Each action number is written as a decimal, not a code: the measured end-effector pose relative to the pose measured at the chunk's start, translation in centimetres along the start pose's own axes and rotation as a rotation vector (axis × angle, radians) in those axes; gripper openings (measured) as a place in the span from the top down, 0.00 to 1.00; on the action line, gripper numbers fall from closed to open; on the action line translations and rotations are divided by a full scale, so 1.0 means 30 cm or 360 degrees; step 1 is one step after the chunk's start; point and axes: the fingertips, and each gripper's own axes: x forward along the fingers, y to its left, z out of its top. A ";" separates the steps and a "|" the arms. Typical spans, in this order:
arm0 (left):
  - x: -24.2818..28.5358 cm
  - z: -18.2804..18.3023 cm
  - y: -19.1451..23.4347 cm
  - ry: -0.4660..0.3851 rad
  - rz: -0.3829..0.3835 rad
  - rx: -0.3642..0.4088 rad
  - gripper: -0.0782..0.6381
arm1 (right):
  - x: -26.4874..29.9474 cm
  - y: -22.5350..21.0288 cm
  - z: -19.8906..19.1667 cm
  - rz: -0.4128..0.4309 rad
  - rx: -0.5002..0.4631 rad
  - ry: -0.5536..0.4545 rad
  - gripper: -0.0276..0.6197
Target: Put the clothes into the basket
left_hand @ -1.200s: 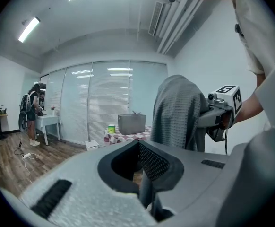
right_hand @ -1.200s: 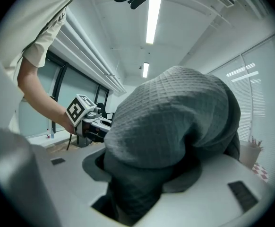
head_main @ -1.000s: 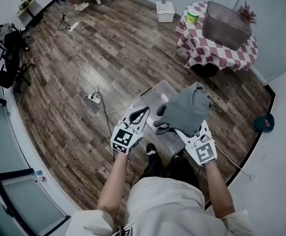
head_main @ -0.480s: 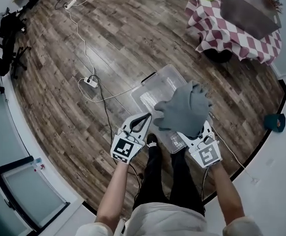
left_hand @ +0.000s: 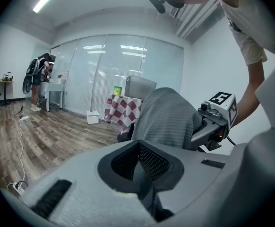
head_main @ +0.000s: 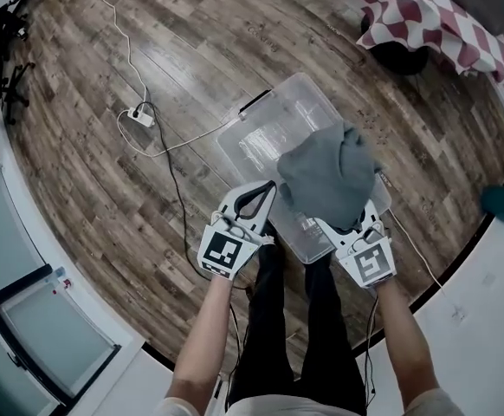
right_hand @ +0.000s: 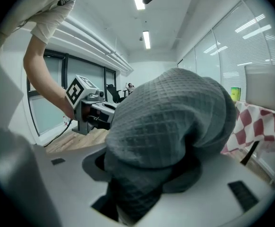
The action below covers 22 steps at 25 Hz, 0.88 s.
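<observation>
My right gripper (head_main: 350, 229) was clamped on the soft, light grey garment (head_main: 326, 176), bunched over the clear basket (head_main: 265, 135) at my twelve o'clock and best pinched at a thick fold, while my left gripper (head_main: 254, 200) sat closed and empty.

The grey garment (right_hand: 170, 122) reads to me as soft cloth with a waffle-grid knit, matt and slightly fuzzy. The left tool (left_hand: 142, 174) has a smooth, matt, light-grey plastic body, and its black jaw linings show a fine dimpled texture that looks rubbery. The right tool (head_main: 356, 232) wears the same pale plastic shell. The basket (head_main: 261, 137) is clear plastic, glossy with bright reflections. The floor (head_main: 191, 68) looks like grained wood planks with a low sheen. The checked cloth (head_main: 416, 16) over the tabletop is woven and matt. The power strip (head_main: 139, 117) is smooth white plastic.
</observation>
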 end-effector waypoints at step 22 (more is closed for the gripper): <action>0.466 -0.776 0.105 -0.0039 0.0025 0.0079 0.87 | 0.583 -0.035 -0.949 0.0170 -0.0012 0.0204 0.60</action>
